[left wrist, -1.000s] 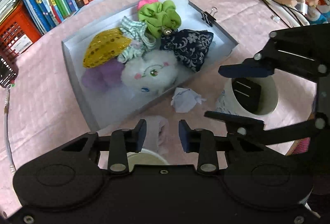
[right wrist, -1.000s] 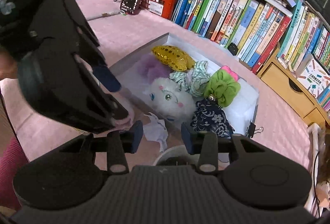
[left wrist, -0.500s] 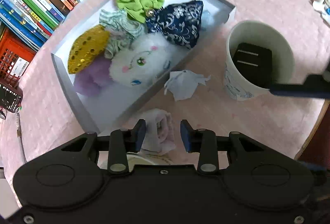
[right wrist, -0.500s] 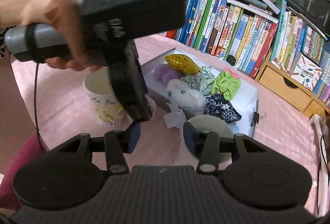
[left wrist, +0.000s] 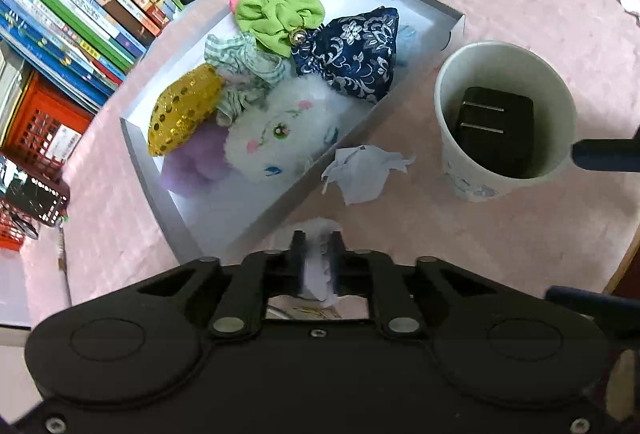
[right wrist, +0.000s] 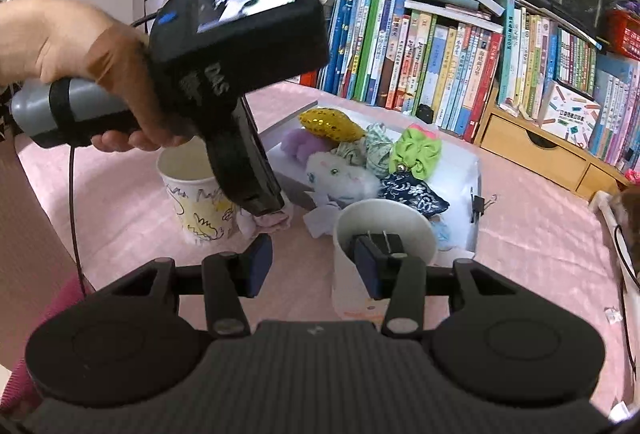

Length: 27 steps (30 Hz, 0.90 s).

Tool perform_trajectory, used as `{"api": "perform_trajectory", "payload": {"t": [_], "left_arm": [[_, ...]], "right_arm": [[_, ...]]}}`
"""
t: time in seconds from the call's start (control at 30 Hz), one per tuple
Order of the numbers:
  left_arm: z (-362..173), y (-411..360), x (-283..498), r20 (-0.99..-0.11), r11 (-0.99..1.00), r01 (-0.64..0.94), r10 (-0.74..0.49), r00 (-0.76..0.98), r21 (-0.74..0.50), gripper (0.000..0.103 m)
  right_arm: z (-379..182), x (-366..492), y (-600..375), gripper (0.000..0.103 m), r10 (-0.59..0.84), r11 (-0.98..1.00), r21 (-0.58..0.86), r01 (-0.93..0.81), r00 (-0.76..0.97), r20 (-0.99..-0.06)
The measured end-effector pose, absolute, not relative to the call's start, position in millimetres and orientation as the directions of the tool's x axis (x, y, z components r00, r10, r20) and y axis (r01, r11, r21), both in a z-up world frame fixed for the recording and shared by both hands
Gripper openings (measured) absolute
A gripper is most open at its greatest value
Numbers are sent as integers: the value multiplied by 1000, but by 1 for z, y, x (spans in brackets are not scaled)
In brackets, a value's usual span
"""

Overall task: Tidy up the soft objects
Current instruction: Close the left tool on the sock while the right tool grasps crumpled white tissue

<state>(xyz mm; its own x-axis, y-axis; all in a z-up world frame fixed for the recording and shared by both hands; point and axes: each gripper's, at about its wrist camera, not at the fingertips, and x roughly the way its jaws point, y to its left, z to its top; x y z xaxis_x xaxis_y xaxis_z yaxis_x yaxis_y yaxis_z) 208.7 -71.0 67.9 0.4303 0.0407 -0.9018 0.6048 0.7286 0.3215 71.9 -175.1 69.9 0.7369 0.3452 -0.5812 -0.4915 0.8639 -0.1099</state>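
The left gripper (left wrist: 316, 254) is pinched tight on a pale rolled cloth (left wrist: 316, 276) on the pink tablecloth (left wrist: 500, 234). At twelve o'clock from it lies the grey tray (left wrist: 276, 212) of plush toys; crumpled tissue (left wrist: 362, 174) sits just beside the tray at one o'clock. The right gripper (right wrist: 312, 266) stands spread, one finger (right wrist: 368, 268) inside a white paper cup (right wrist: 350, 274).

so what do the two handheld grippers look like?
Both are black. The left gripper has a grey handle with a black strap, a lit screen on its back, white lettering and a trailing black cable. The right gripper has blue finger pads and a ribbed grey top.
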Motion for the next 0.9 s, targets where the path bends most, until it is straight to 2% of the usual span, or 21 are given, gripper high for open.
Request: {"api": "perform_trajectory", "payload": {"t": [0.1, 0.13, 0.17, 0.23, 0.3, 0.33, 0.43, 0.73, 0.9], "left_arm": [[64, -75, 209, -894, 705, 611, 74, 443, 361, 34], [62, -77, 209, -889, 692, 614, 86, 450, 378, 44], [59, -78, 209, -886, 682, 618, 97, 454, 391, 47], [52, -80, 211, -886, 670, 623, 118, 448, 404, 47], [45, -80, 216, -894, 681, 616, 134, 426, 396, 38], [43, -80, 218, -898, 693, 607, 137, 418, 388, 28], [42, -79, 218, -887, 697, 593, 138, 440, 403, 24], [75, -77, 195, -893, 735, 610, -13, 449, 296, 23], [89, -69, 155, -844, 754, 591, -93, 528, 287, 23]], "right_arm": [[69, 67, -177, 62, 343, 862, -117, -493, 739, -580], [68, 66, -177, 62, 345, 861, -118, -495, 738, -580], [67, 64, -178, 62, 348, 860, -114, -498, 735, -582], [64, 62, -178, 62, 360, 857, -100, -505, 727, -584], [61, 59, -177, 62, 369, 856, -89, -509, 722, -585], [60, 57, -177, 62, 374, 855, -83, -512, 719, -585], [56, 54, -177, 62, 388, 851, -67, -521, 710, -588], [58, 54, -184, 62, 396, 862, -33, -505, 714, -578], [65, 52, -200, 62, 395, 878, -8, -478, 734, -552]]}}
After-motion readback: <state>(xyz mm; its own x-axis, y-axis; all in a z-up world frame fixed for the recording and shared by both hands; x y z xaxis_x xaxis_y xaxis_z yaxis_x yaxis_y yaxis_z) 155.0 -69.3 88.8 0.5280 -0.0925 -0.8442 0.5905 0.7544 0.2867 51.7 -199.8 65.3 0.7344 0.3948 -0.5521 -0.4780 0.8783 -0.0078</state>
